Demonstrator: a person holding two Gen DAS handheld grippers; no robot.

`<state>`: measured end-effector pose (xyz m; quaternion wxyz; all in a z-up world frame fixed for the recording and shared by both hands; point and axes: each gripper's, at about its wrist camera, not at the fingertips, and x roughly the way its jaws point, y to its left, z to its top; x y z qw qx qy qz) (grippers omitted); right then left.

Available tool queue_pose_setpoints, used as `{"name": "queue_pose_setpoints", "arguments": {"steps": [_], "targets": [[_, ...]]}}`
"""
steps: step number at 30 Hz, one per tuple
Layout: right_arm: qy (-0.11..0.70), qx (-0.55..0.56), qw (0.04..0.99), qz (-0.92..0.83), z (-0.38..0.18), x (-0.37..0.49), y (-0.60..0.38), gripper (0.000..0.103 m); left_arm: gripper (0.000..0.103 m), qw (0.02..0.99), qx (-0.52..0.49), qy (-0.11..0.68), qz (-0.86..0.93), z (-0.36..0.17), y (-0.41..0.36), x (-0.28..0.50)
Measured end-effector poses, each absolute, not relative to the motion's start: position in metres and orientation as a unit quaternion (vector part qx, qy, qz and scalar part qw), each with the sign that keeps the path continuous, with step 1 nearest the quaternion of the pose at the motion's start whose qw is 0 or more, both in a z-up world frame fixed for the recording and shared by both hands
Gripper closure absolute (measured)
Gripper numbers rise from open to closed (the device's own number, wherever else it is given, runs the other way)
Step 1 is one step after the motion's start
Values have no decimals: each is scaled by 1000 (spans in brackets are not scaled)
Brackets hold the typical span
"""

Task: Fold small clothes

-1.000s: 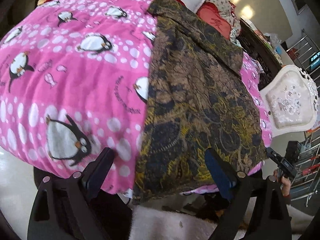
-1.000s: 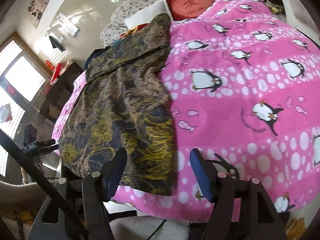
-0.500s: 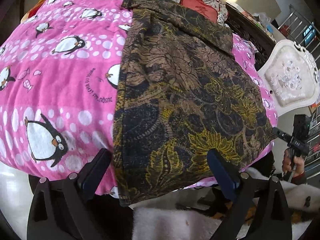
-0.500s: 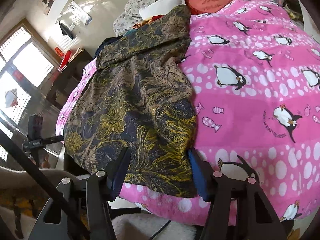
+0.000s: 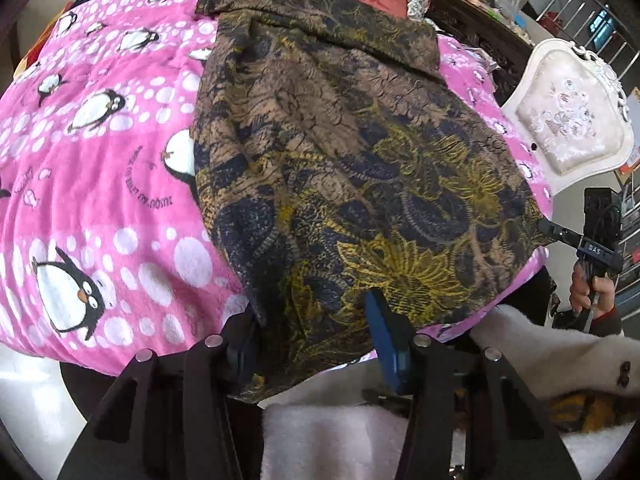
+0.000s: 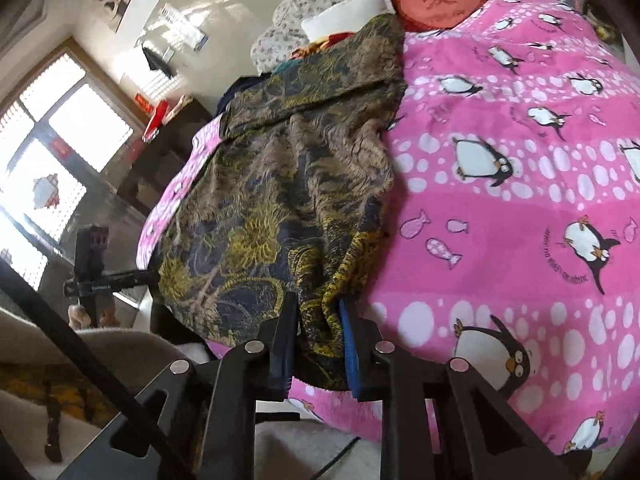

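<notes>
A pink fleece penguin-print blanket (image 5: 100, 200) is filling both frames, with the brown, navy and gold patterned garment (image 5: 340, 160) lying centre. My left tongs (image 5: 312, 332) and right tongs (image 6: 318, 332) have just been closing, both clamping its near hem.

Both jaws just closed — left gripper (image 5: 316, 332) and right gripper (image 6: 318, 340) now pinch patterned garment (image 5: 340, 160) hem, earlier straddling it open.
</notes>
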<state>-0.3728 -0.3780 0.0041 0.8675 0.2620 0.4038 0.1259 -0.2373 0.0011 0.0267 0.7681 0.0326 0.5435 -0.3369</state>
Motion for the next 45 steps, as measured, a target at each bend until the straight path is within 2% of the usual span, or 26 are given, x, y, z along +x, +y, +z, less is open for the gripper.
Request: {"name": "queue_pose_setpoints", "arguments": {"steps": [2, 4, 7, 10, 12, 14, 15, 16, 18, 22, 31, 36, 45], "targets": [[404, 276, 863, 131, -1, -370, -378, 74, 42, 765, 21, 545, -342, 26, 1, -237], [400, 282, 862, 132, -2, -369, -378, 74, 23, 758, -4, 549, -352, 25, 1, -236], [397, 298, 858, 136, -5, -367, -381, 72, 20, 758, -3, 549, -352, 23, -4, -237], [390, 321, 851, 143, -8, -369, -388, 57, 20, 760, 13, 546, -352, 23, -9, -238], [389, 317, 853, 143, -8, -369, -386, 56, 20, 759, 17, 546, -353, 24, -8, -238], [394, 303, 855, 145, -8, -368, -382, 59, 33, 760, 26, 544, -354, 25, -8, -239], [398, 295, 857, 145, -7, -367, -380, 66, 54, 763, 36, 543, -349, 27, -7, -238], [402, 289, 857, 146, -6, -367, -379, 87, 73, 763, 39, 544, -346, 28, -6, -237], [394, 297, 855, 163, 0, -367, -381, 90, 91, 759, 22, 551, -347, 33, 2, -231], [351, 311, 860, 201, 24, -365, -385, 90, 93, 755, -17, 536, -376, 59, 13, -219], [250, 312, 886, 237, 86, -321, -399, 91, 96, 785, -33, 466, -407, 127, 7, -173], [230, 307, 894, 231, 106, -284, -408, 91, 97, 798, -29, 447, -404, 147, -7, -137], [202, 313, 911, 179, 136, -187, -449, 91, 97, 828, -57, 431, -353, 179, -46, -6]]}}
